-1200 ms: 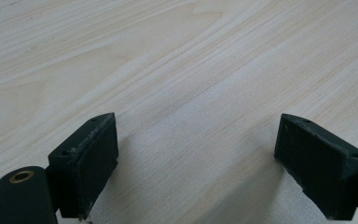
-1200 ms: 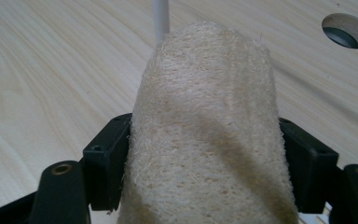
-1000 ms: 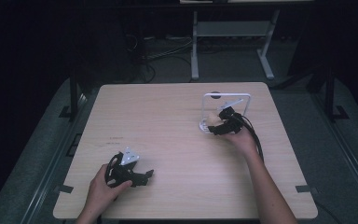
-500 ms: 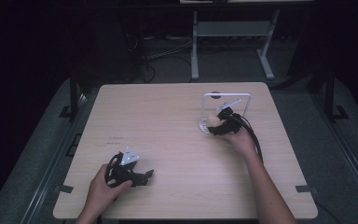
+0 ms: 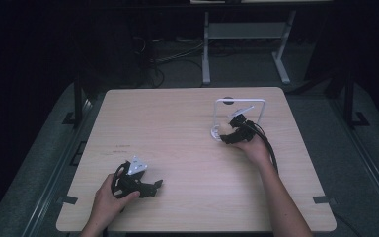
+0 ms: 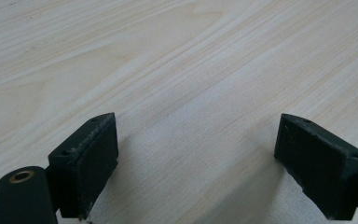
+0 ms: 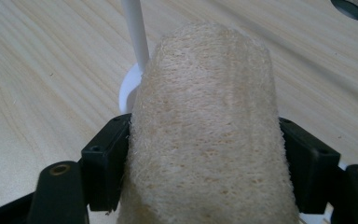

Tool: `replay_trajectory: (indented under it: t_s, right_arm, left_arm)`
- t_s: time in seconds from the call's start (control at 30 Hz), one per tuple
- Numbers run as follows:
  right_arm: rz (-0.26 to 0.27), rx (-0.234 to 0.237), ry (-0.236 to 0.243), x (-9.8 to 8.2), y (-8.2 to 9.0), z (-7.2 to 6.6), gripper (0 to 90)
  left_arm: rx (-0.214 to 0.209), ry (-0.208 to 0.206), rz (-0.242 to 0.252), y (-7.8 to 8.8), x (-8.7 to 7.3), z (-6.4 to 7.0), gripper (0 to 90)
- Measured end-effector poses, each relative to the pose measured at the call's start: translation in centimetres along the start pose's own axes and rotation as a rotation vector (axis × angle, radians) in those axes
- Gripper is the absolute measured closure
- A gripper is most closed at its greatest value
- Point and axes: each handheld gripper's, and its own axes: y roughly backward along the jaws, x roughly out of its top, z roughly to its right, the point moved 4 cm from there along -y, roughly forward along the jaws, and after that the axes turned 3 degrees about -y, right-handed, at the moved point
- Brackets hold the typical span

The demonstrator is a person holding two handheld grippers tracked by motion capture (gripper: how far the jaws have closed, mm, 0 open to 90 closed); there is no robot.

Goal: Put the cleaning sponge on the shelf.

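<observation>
A tan, fibrous loofah piece [image 7: 205, 116] stands between the two black pads of my right gripper [image 7: 204, 170], which is shut on it. Just behind it rises a thin white post [image 7: 135, 32] from a round white foot [image 7: 127, 91]. In the high view this is a white wire frame stand [image 5: 240, 101] at the table's right rear, and my right gripper [image 5: 227, 136] sits at its left foot. My left gripper [image 5: 153, 186] rests at the front left of the table, jaws wide apart over bare wood [image 6: 196, 158].
The light wooden table [image 5: 177, 128] has a small round hole [image 5: 228, 99] near the stand. Dark floor, cables and a metal frame lie beyond the far edge. A black cable trails from the right gripper along the forearm.
</observation>
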Motion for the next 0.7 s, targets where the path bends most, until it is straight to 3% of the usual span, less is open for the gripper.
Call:
replay_trajectory:
  t_s: [0.3, 0.7]
  right_arm:
    - [0.01, -0.01, -0.012, 0.1, 0.2, 0.1, 18.9]
    - [0.076, 0.019, -0.002, 0.6, 4.1, -0.4, 19.9]
  left_arm:
    - [0.0, 0.0, 0.0, 0.0, 0.0, 0.0, 12.8]
    - [0.0, 0.0, -0.001, 0.0, 0.0, 0.0, 12.8]
